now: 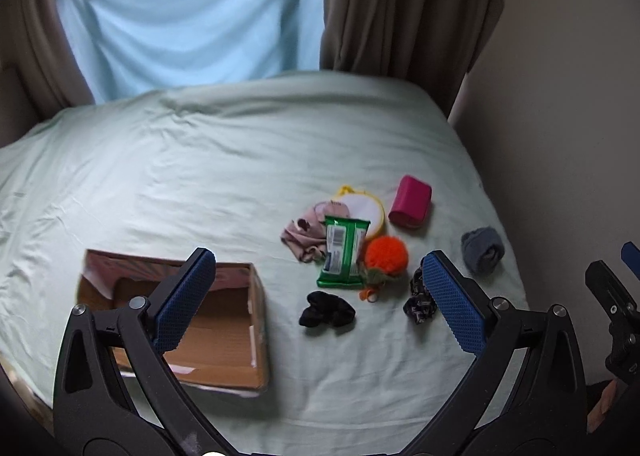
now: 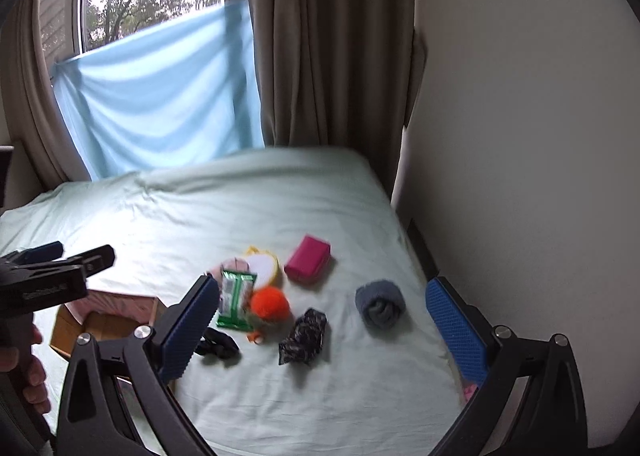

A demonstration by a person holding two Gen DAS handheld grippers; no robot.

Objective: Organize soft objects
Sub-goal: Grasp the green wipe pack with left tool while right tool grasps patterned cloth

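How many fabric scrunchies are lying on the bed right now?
2: a plain black fabric scrunchie nearest the open cardboard box, and a dark patterned fabric scrunchie right of it, below the orange pom-pom. Others may hide under the pile.

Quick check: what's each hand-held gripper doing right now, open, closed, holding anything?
Left hand-held gripper: open, holding nothing, above the bed between the cardboard box and the pile.
Right hand-held gripper: open, holding nothing, above the soft items.

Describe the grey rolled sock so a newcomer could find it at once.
Start at the bed with its pale green sheet, then find the cluster of small things near the wall side. The grey sock lies alone at the cluster's right edge, beyond the pink pouch; it is the only grey item, rolled into a ball.
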